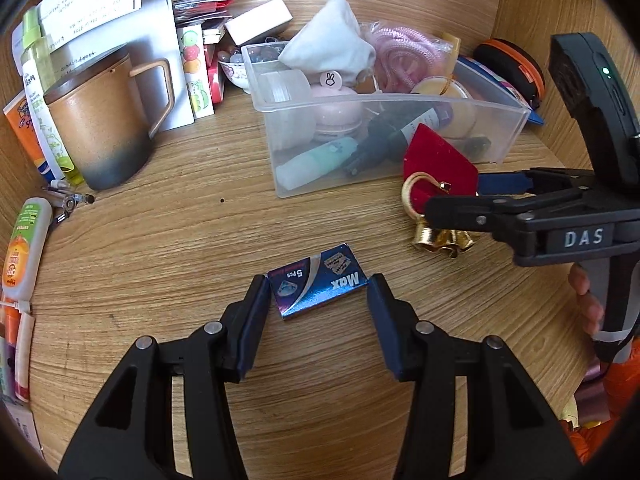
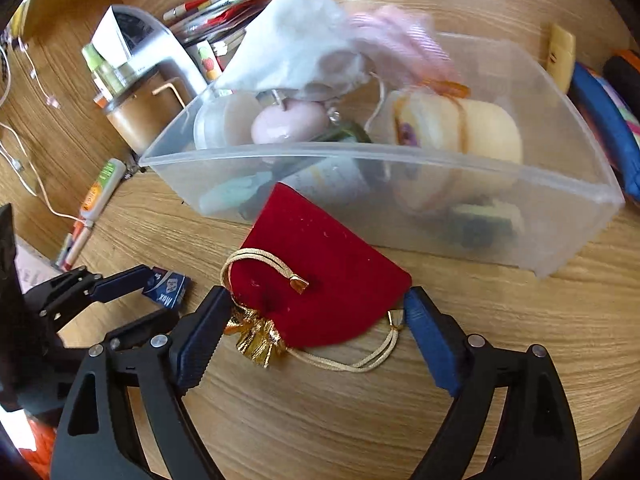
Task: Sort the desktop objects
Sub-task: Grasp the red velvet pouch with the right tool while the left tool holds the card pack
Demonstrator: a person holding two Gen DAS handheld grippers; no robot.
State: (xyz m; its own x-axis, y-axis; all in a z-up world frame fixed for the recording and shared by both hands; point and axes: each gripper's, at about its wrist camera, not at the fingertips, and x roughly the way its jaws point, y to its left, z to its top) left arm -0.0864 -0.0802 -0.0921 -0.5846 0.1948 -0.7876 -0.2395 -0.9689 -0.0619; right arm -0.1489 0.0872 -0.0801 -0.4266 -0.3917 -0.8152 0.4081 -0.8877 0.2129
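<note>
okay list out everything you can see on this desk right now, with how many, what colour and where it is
blade packet: one, blue, on the desk between the left gripper's open fingers
pouch: one, red velvet with gold cord, in front of the bin
bin: one, clear plastic, mid-desk, full of small items
white cloth bag: one, on top of the bin's contents
mug: one, tan fading to dark grey, left of the bin
tube: one, white and orange, far left edge
desk: wood grain
left gripper: open around the blade packet
right gripper: open around the pouch
</note>
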